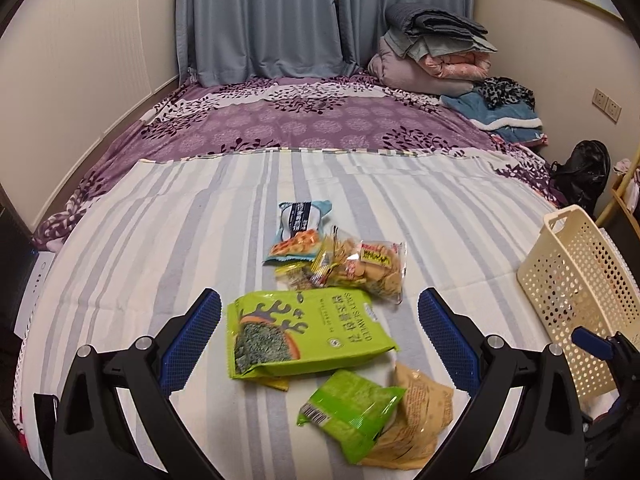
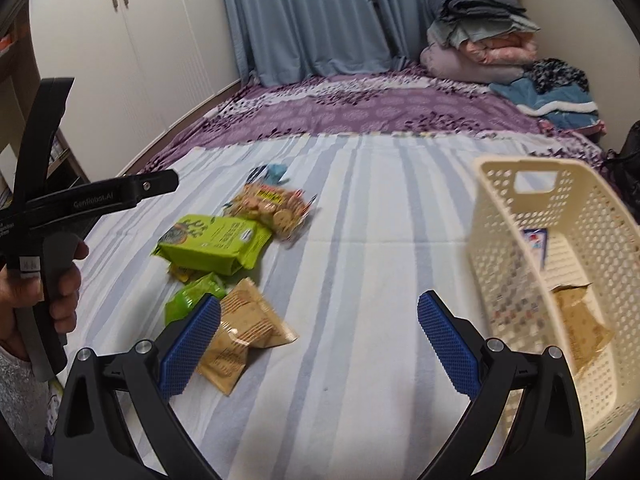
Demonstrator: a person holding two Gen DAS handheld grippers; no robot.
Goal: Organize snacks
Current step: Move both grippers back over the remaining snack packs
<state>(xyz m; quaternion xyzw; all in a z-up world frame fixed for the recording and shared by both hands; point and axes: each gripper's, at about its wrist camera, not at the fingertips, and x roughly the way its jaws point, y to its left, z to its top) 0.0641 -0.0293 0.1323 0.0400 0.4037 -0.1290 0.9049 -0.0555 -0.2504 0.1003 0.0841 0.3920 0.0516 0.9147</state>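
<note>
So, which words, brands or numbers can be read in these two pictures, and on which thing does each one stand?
"GenRobot.AI": on the black arm of the left gripper, seen from the right wrist camera.
"SALT SEAWEED" (upside down, partly blurred): on the big green seaweed bag.
Barcode, digits too small: on the small green packet.
Print on the cracker bag, blue packet and tan packets: too small or blurred.

"GenRobot.AI" on left gripper [image 2: 100, 200]
</note>
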